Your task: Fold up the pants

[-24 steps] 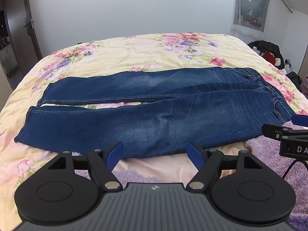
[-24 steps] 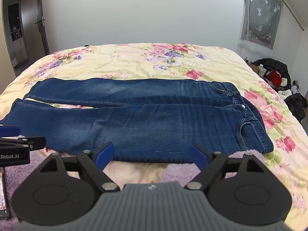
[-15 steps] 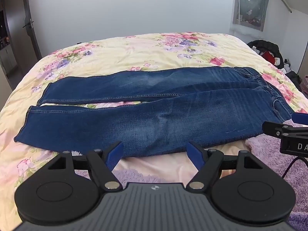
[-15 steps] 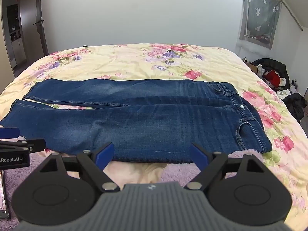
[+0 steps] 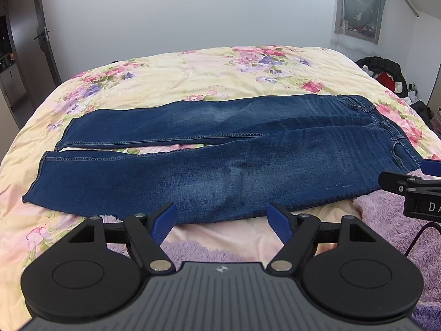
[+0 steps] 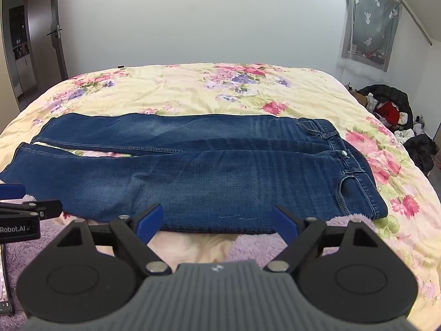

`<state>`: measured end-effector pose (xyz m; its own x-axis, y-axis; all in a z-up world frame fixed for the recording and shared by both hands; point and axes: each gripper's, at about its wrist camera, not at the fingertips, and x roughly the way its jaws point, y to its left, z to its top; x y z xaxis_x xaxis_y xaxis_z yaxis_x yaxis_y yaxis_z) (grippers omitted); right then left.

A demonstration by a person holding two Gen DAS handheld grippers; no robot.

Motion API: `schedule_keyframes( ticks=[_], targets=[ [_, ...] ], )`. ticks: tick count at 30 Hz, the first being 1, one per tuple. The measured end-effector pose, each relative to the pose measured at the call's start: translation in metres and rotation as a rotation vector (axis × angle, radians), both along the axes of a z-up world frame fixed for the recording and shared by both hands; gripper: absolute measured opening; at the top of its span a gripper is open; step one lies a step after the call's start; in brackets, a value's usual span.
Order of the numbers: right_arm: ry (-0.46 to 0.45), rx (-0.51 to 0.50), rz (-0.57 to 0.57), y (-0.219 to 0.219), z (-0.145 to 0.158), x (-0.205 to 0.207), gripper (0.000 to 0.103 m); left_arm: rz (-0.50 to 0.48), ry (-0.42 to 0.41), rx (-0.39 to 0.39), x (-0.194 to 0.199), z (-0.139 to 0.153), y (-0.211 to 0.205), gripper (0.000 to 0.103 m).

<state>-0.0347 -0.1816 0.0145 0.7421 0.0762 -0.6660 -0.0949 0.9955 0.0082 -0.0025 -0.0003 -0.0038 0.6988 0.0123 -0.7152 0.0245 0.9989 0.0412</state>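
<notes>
No fold is seen yet: the jeans (image 5: pixel 220 165) are laid flat, legs apart, across the bed (image 5: pixel 193 77), while the left gripper (image 5: pixel 222 222) and right gripper (image 6: pixel 217 220) are held wide and empty near the jeans' near edge.

Right tongs (image 5: pixel 430 167) cut by frame edge in left wrist view. Left tongs (image 6: pixel 11 191) cut likewise in right wrist view. Clothes heap (image 6: pixel 391 107) beside bed: items indistinct.

Blue jeans (image 5: pixel 220 160) flat on floral bedspread (image 5: pixel 193 82), legs left, waist right. Left gripper (image 5: pixel 223 220) wide open, empty, over near edge. Right gripper (image 5: pixel 413 182) tip at right margin
</notes>
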Motion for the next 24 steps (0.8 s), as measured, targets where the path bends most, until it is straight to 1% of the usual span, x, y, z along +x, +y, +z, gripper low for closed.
schedule_keyframes(
  ticks=[24],
  targets=[
    [-0.006,0.019,-0.004,-0.0018,0.0014,-0.003,0.082,0.001,-0.003,0.002,-0.0007,0.0027,0.006,0.088]
  ],
)
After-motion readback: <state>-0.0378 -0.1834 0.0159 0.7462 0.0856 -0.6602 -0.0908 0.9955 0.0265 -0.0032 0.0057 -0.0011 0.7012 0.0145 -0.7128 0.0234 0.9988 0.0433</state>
